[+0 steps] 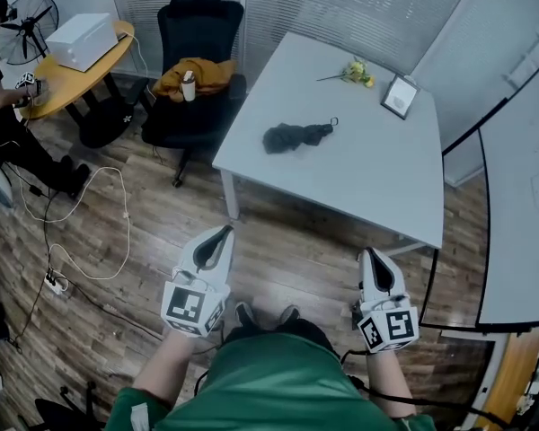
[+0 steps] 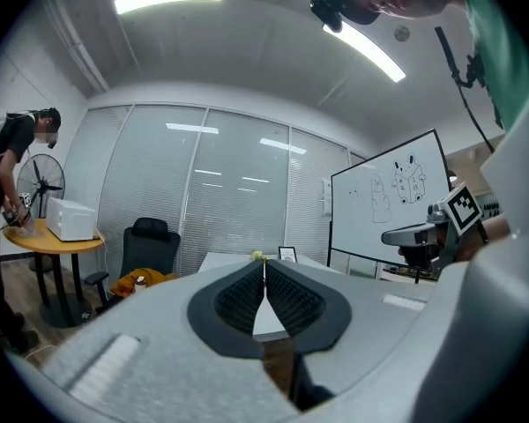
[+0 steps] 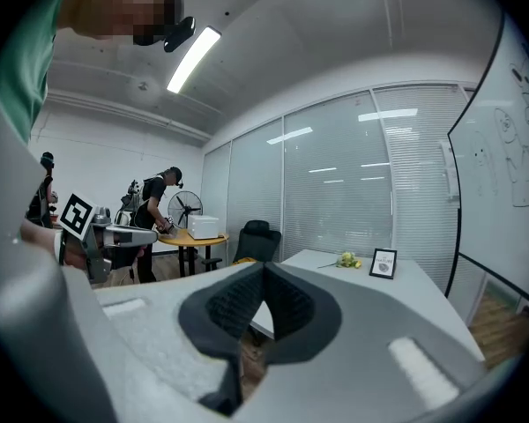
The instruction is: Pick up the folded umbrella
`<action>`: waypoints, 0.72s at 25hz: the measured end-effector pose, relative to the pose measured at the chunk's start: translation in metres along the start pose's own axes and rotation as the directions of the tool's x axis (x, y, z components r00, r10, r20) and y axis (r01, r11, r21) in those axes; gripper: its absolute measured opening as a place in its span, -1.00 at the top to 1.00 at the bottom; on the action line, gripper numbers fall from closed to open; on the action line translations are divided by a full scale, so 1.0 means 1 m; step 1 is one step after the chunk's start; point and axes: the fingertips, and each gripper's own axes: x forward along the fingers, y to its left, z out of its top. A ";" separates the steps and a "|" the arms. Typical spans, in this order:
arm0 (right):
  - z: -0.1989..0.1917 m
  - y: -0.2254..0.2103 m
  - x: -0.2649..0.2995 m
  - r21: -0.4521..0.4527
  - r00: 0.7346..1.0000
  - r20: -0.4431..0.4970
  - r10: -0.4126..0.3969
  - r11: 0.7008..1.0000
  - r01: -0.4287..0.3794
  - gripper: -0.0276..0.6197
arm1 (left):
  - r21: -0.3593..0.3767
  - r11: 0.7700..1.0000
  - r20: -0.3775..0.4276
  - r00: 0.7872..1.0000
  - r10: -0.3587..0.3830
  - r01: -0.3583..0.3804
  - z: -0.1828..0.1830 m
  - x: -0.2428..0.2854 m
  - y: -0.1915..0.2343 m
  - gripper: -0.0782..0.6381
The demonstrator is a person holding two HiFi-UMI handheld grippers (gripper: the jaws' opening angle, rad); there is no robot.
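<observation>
Left claw [image 1: 223,232] and right claw [image 1: 368,254] pinched together, empty (just carried, I judge), short of the worktop [image 1: 359,173] bearing the folded umbrella [image 1: 292,136]

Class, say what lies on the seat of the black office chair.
On the chair lies a crumpled orange garment with a small white container upright at its front. Whatever lies beneath the garment is hidden.

One folded umbrella [image 1: 296,136], one picture frame [image 1: 400,95] and seemingly one flower sprig [image 1: 357,72] on one white surface [image 1: 377,178]; one office chair [image 1: 198,34] at eleven o'clock; two grippers, left gripper [image 1: 221,233] and right gripper [image 1: 368,254], at six.
</observation>
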 end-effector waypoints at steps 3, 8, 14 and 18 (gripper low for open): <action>-0.002 -0.003 0.015 0.006 1.000 -0.014 0.005 1.000 -0.005 0.91 | -0.014 1.000 -0.008 1.000 0.007 -0.007 -0.003 0.011 0.010 0.74; -0.016 -0.010 0.058 0.039 0.998 -0.035 0.058 0.998 -0.057 0.91 | -0.001 0.999 -0.026 0.999 0.047 -0.047 -0.009 0.030 0.027 0.74; -0.004 -0.017 0.130 0.041 0.985 0.006 0.171 0.984 -0.171 0.91 | 0.047 0.988 -0.026 0.989 0.146 -0.145 0.006 0.054 0.060 0.74; 0.017 -0.038 0.176 0.039 0.974 0.047 0.224 0.973 -0.226 0.91 | 0.076 0.983 -0.030 0.985 0.168 -0.165 0.021 0.093 0.066 0.74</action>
